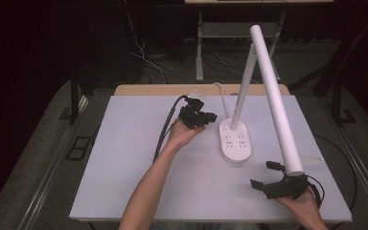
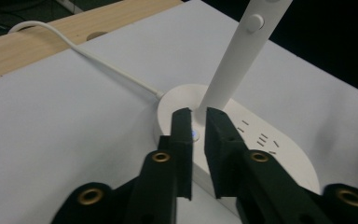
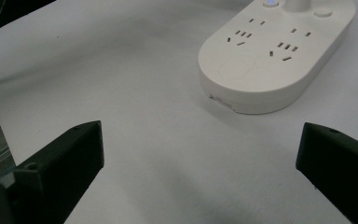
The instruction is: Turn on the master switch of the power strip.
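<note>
The white desk lamp (image 1: 235,139) is standing mid-table on an oval base with socket holes (a small blue light is glowing there), its slim arm folding forward. The left gripper (image 2: 196,128) is hovering narrowly parted, grasping nothing; the right gripper (image 3: 200,172) is gaping wide, empty.

The white oval lamp base with sockets (image 3: 275,60) at the frame's upper right looks like smooth, faintly glossy plastic, as does its white tubular lamp arm (image 1: 275,96). The white tabletop (image 1: 139,167) is matt and even; a bare wooden edge strip (image 2: 74,32) runs across the upper left. The matt black jaw pads (image 2: 182,140) look rubbery, with brass-coloured metal rivets.
</note>
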A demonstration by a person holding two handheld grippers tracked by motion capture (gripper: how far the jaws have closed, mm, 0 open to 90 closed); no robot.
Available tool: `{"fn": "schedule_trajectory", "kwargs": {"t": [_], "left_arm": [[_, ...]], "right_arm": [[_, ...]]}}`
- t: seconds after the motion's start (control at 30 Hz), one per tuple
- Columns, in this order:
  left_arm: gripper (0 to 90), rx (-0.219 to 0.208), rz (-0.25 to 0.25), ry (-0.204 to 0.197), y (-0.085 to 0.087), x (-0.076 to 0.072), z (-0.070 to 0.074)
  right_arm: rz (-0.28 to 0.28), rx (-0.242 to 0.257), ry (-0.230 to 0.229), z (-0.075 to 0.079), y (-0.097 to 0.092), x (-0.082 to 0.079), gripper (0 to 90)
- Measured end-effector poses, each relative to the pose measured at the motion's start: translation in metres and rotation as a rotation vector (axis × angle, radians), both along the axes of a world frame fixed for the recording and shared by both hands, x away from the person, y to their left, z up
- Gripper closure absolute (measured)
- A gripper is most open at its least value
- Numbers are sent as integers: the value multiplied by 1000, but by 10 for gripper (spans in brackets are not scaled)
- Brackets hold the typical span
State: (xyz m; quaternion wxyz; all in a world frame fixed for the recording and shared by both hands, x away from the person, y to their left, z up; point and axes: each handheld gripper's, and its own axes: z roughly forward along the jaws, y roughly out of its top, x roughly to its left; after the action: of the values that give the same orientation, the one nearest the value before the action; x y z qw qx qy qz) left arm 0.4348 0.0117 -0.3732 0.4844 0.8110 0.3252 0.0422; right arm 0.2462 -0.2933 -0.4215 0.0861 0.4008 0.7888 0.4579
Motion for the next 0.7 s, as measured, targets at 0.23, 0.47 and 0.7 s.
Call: {"fn": "schedule_trajectory", "kwargs": {"t": [0.23, 0.47, 0.7], "left_arm": [[365, -21, -41, 25, 22, -7, 8], [85, -39, -36, 17, 46, -19, 13], [0, -37, -23, 20, 69, -33, 14]], "right_arm": [[-5, 2, -1, 0, 0, 0, 3], [-6, 1, -3, 0, 0, 0, 3], [-5, 4, -3, 1, 0, -1, 3]]}}
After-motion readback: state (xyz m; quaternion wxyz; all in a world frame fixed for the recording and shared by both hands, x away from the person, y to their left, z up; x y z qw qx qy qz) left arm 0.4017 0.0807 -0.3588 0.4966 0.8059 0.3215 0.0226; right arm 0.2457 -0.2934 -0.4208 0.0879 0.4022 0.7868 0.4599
